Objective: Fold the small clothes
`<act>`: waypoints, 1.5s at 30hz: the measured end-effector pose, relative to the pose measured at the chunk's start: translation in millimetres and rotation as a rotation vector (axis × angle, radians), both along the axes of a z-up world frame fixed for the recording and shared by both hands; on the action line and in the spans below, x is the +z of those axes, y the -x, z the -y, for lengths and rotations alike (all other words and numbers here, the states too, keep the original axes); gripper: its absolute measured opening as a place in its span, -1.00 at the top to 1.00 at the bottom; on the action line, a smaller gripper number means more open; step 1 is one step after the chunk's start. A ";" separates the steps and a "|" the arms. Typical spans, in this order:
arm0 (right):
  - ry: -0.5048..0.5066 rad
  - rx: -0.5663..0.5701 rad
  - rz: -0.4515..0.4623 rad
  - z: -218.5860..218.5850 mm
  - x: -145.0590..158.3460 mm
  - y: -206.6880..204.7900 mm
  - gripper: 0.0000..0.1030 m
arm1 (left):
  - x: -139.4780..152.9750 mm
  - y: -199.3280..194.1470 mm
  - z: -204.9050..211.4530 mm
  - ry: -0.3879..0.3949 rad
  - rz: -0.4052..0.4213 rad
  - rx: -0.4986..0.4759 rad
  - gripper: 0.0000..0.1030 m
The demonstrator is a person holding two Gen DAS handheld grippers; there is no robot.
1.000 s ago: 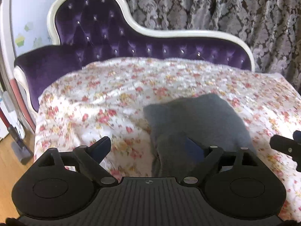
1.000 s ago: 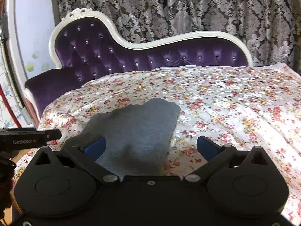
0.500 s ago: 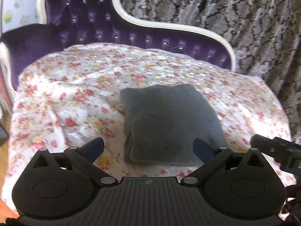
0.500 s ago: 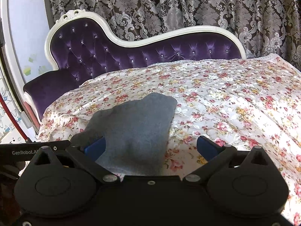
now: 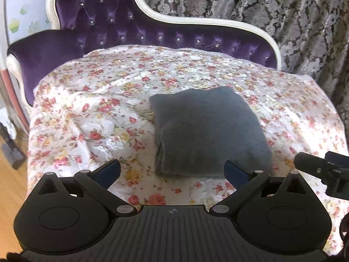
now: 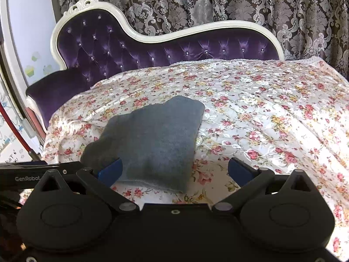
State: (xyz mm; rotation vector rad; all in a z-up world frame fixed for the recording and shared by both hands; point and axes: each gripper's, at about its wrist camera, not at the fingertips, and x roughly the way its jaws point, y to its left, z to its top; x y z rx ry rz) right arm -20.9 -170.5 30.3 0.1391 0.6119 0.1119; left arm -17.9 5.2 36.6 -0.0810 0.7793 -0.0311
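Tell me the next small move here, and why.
Probably back both grippers away and leave it. The grey garment already lies as a compact folded square on the floral cover, layered edges stacked at its near left side. The left gripper and right gripper are both open, holding nothing.

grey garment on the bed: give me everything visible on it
The grey garment is a fuzzy, fleece-like cloth, plain and unpatterned, folded into a thick, roughly square stack; layered edges show along its left side in the left wrist view. It lies flat on the floral bedspread, near the front edge. Nothing else touches it: both the left gripper and right gripper are open and off it.
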 end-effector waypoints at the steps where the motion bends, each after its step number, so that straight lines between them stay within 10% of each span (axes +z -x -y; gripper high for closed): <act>1: 0.007 -0.003 -0.006 -1.1 0.2 -0.2 -0.99 | 1.2 0.3 0.2 -0.008 -0.006 0.011 -0.99; 45: 0.006 -0.027 -0.052 -3.5 1.1 0.0 -0.99 | -6.4 -3.0 8.8 -0.080 -0.111 0.027 -0.98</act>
